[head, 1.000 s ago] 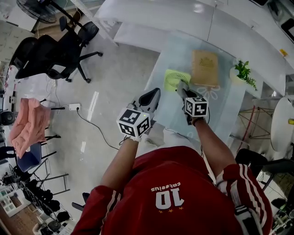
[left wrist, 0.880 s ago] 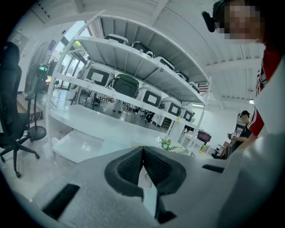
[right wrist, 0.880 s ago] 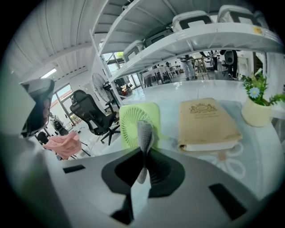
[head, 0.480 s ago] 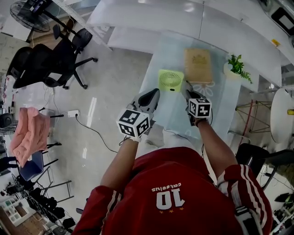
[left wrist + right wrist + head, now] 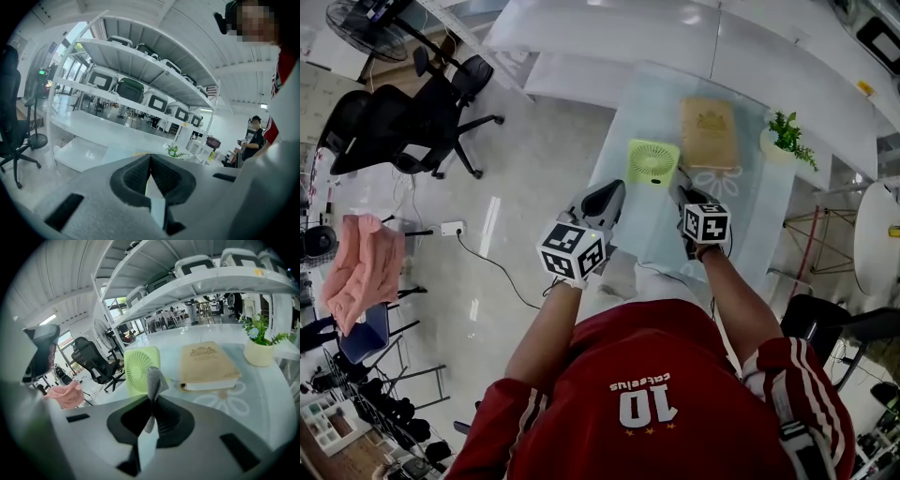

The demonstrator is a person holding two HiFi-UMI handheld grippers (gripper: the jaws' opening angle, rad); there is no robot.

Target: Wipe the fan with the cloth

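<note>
The worktop [image 5: 649, 101] is pale and shiny like glass, with a white flower shape [image 5: 713, 179] on it. A small green fan [image 5: 653, 161] stands near its left edge. A tan book [image 5: 709, 133] lies just beside the fan, and a little plant [image 5: 788, 139] in a white pot [image 5: 259, 354] sits past the book.

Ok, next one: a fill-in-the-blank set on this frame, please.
The right gripper is shut on a grey ____.
The fan on the table is ____ in colour.
Between the fan and the potted plant lies a tan ____.
The left gripper has its jaws ____, holding nothing.
Missing: cloth; green; book; shut.
</note>
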